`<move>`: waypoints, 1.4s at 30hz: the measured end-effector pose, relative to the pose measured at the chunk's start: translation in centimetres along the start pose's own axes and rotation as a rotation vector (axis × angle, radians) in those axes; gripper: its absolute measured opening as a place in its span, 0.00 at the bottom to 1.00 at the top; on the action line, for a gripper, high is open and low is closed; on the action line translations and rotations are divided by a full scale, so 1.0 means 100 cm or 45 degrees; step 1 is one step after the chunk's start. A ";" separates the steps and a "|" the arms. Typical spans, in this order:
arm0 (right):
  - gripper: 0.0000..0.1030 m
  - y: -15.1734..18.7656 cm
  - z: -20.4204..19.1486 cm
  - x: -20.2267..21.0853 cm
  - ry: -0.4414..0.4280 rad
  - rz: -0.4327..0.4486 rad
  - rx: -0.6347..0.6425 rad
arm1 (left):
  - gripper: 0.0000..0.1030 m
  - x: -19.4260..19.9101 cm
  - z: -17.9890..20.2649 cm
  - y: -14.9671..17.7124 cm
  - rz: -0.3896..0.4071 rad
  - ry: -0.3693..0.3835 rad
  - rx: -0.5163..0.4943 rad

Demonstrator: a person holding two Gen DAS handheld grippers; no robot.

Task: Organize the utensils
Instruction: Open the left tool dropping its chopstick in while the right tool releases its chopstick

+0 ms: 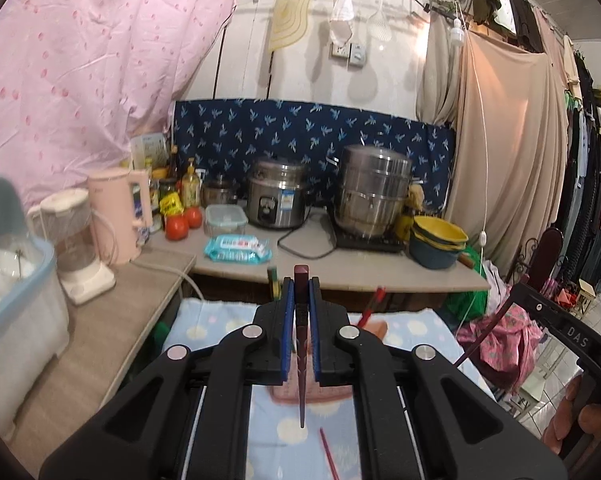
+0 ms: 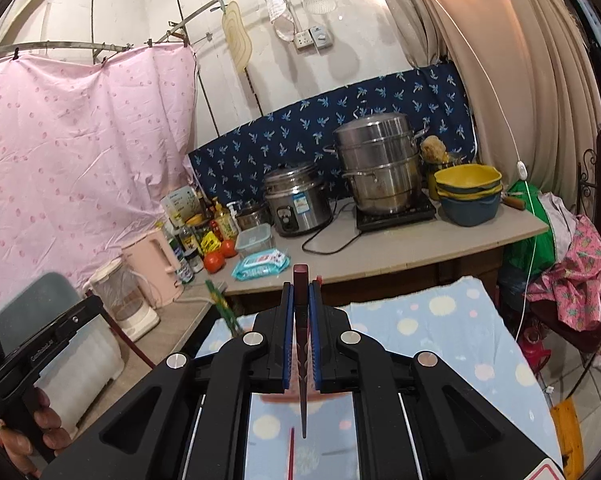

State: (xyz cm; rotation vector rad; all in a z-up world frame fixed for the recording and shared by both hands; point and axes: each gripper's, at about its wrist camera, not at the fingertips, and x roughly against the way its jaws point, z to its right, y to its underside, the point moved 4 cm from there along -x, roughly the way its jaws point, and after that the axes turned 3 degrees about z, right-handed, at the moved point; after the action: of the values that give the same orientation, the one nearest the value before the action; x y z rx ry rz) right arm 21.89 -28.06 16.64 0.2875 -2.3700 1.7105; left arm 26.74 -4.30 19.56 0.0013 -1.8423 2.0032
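Note:
My left gripper [image 1: 301, 286] is shut on a dark red chopstick [image 1: 301, 280], held upright between the blue pads above a light blue dotted cloth [image 1: 220, 316]. My right gripper [image 2: 301, 286] is shut on another dark red chopstick [image 2: 301, 276], also upright above the same cloth [image 2: 440, 320]. A red chopstick [image 1: 330, 456] lies on the cloth under the left gripper, and red sticks [image 1: 372, 304] poke up behind it. A red stick [image 2: 290, 452] shows under the right gripper. The other handheld gripper appears at each view's edge.
A counter [image 1: 360, 268] behind the cloth holds a rice cooker [image 1: 278, 196], a steel steamer pot [image 1: 374, 190], stacked yellow and blue bowls [image 1: 438, 242], a wipes pack [image 1: 238, 248], tomatoes, bottles and a pink kettle [image 1: 118, 216]. A plastic bin [image 1: 16, 292] stands left. Clothes hang right.

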 end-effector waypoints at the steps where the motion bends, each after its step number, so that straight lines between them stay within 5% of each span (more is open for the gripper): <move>1: 0.07 -0.007 0.000 -0.005 0.006 0.011 0.006 | 0.07 -0.003 0.001 -0.004 0.010 0.001 -0.003; 13: 0.07 -0.061 0.002 -0.077 0.073 0.075 0.045 | 0.07 -0.056 0.013 -0.050 0.101 0.010 -0.035; 26: 0.07 -0.023 0.018 -0.145 0.126 -0.073 0.080 | 0.07 -0.117 -0.002 -0.014 -0.031 -0.030 -0.027; 42: 0.07 0.001 0.016 -0.162 0.144 -0.135 0.118 | 0.08 -0.134 -0.006 0.006 -0.095 -0.060 -0.016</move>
State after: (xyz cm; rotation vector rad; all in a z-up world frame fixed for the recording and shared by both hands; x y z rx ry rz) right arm 37.29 -28.90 11.61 0.3161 -2.1603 1.7419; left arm 38.96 -7.73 15.16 0.1127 -1.8555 1.9562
